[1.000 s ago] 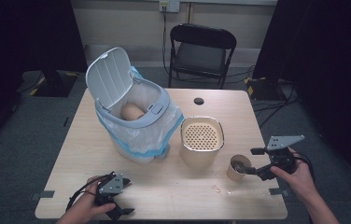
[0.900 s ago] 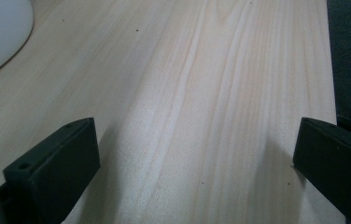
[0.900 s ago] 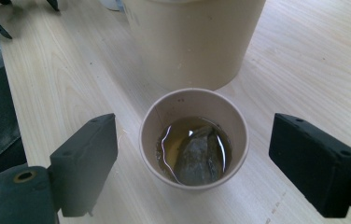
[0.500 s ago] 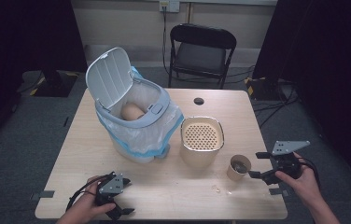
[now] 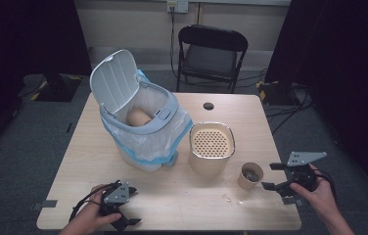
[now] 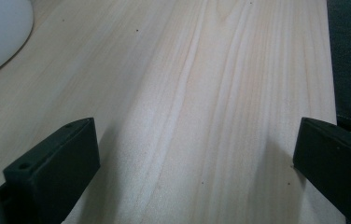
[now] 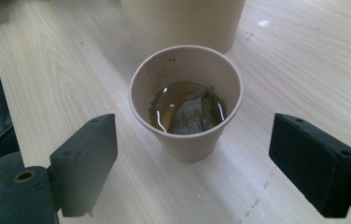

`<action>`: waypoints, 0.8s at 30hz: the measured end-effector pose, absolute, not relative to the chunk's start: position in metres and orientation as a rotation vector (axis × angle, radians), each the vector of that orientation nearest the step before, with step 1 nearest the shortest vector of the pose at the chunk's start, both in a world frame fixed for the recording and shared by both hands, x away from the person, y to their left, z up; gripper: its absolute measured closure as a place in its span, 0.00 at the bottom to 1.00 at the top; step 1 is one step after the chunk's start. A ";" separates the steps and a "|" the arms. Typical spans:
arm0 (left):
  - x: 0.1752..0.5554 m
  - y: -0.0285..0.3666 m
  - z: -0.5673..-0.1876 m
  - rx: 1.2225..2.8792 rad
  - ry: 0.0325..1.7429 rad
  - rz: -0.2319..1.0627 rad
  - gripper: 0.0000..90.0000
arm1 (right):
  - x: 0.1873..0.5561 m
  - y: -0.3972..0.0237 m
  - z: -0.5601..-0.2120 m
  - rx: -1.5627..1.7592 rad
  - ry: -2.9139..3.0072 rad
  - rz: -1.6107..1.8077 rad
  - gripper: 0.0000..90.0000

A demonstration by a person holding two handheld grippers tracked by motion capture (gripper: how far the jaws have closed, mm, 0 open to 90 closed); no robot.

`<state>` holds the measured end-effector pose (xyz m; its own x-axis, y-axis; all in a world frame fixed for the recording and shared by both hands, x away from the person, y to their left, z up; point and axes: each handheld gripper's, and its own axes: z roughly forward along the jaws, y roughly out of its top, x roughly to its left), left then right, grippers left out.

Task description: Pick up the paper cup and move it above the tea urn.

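A paper cup (image 5: 249,176) of brown tea stands near the table's right front. In the right gripper view the cup (image 7: 186,102) holds a soaked tea bag (image 7: 193,112). My right gripper (image 5: 269,176) is just right of the cup, level with it, jaws open and pointing at it. In its own view the right gripper (image 7: 201,163) has the cup ahead of its jaws, not between them. My left gripper (image 5: 134,205) rests open at the table's front left. The left gripper (image 6: 194,163) has bare wood between its jaws.
A white bin (image 5: 138,122) with raised lid and plastic liner stands at the centre left, something tan inside. A beige pot with a perforated insert (image 5: 211,144) sits just left of and behind the cup. Small wet spots (image 5: 228,198) lie on the table (image 5: 182,196). A black chair (image 5: 211,54) stands behind.
My right gripper has sunk a little and drifted slightly toward the table's right front edge, still facing the cup. The left gripper has kept still.
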<state>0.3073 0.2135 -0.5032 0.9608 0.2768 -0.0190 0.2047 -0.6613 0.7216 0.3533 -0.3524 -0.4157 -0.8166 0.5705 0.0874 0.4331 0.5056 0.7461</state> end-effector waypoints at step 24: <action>0.307 0.214 -0.503 2.313 0.335 0.118 0.00 | 0.356 -0.338 -0.453 0.908 2.547 1.235 0.17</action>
